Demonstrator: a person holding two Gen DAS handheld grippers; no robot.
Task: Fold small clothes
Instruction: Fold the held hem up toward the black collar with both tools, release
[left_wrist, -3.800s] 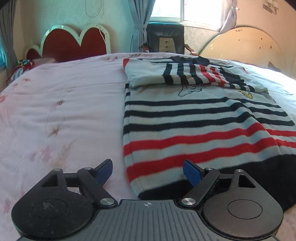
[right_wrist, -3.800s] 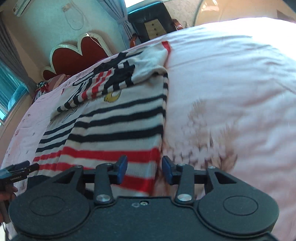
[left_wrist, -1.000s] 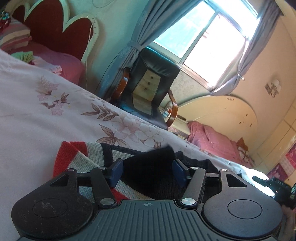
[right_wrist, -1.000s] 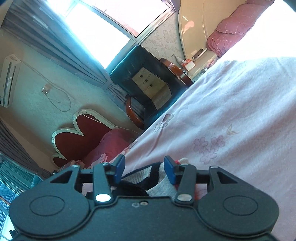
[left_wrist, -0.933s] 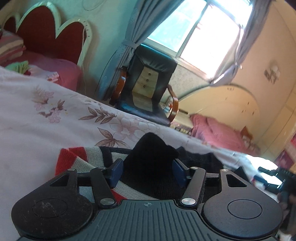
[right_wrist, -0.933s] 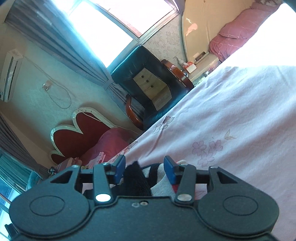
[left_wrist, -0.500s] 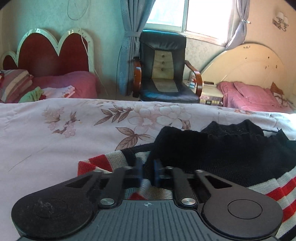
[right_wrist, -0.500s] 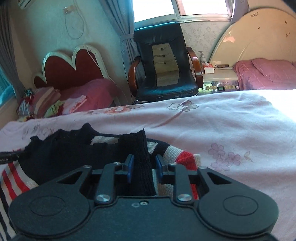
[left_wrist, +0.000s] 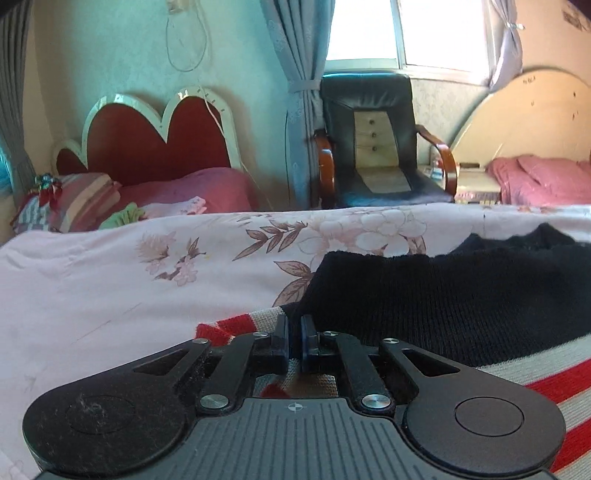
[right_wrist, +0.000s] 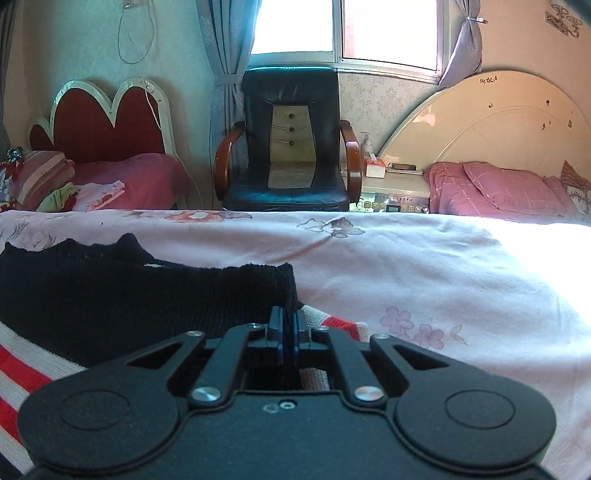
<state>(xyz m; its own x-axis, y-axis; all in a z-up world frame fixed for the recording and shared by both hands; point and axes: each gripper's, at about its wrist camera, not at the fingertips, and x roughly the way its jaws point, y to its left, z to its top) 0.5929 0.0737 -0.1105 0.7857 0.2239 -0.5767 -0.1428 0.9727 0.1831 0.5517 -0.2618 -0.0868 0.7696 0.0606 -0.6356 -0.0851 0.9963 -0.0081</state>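
Observation:
A small knitted sweater (left_wrist: 461, 295) with white, red and black stripes and a black hem band lies folded over on the pink floral bedspread (left_wrist: 110, 280). My left gripper (left_wrist: 294, 341) is shut on the sweater's left corner, where the black hem meets the red stripe. In the right wrist view the same sweater (right_wrist: 129, 295) fills the lower left. My right gripper (right_wrist: 288, 338) is shut on its right corner. The cloth between the jaws is mostly hidden.
A black leather armchair (right_wrist: 291, 147) stands beyond the bed's far edge, by the window. A red heart-shaped headboard (left_wrist: 155, 147) is at the left and a cream round headboard (right_wrist: 487, 125) with pink pillows at the right. Bare bedspread (right_wrist: 461, 288) stretches to the right.
Both grippers carried the sweater's black hem up over the body to the far end. In the last second they lowered and levelled out, and their jaws closed tight on the corners.

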